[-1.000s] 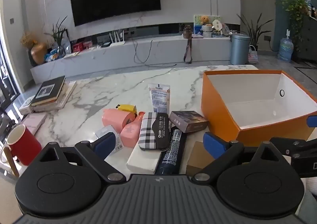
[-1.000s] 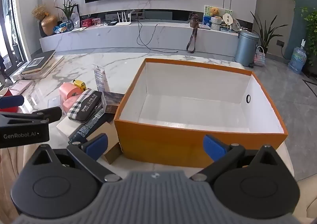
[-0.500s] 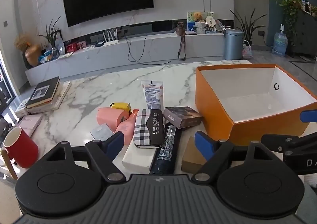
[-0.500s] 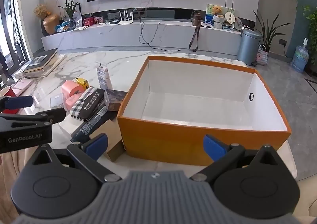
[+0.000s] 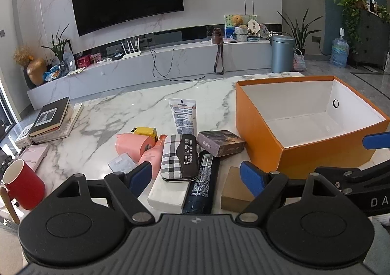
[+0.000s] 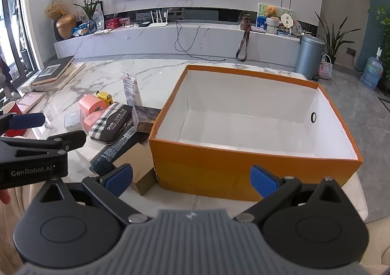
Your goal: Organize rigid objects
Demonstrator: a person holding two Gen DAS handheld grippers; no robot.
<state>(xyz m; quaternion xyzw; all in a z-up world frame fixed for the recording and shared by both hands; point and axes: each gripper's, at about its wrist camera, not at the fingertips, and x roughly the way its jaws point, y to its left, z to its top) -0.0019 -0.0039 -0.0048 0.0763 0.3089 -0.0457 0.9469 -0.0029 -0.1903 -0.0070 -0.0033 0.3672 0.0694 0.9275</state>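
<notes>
A pile of small items lies on the marble table [image 5: 117, 109]: a plaid case [image 5: 179, 156] on a white box [image 5: 168, 195], a dark tube [image 5: 203, 183], a brown cardboard box [image 5: 232, 193], a dark card box [image 5: 220, 143], a white lotion tube [image 5: 182, 115], pink bottles [image 5: 134, 144] and a yellow tape measure [image 5: 144, 131]. To their right stands an orange box [image 5: 263, 136] with a bare white inside [image 6: 243, 126]. My left gripper [image 5: 195, 177] hovers open over the pile's near edge. My right gripper [image 6: 191, 178] is open before the orange box's front wall.
A red mug [image 5: 20, 186] stands at the near left, with a pink flat case [image 5: 34, 158] and stacked books [image 5: 52, 118] behind it. The left gripper's arm [image 6: 31, 155] shows in the right wrist view. A TV wall and low bench lie beyond the table.
Both grippers have drawn back and risen a little, so the pile and the orange box sit slightly farther off. Nothing on the table has moved; both stay open.
</notes>
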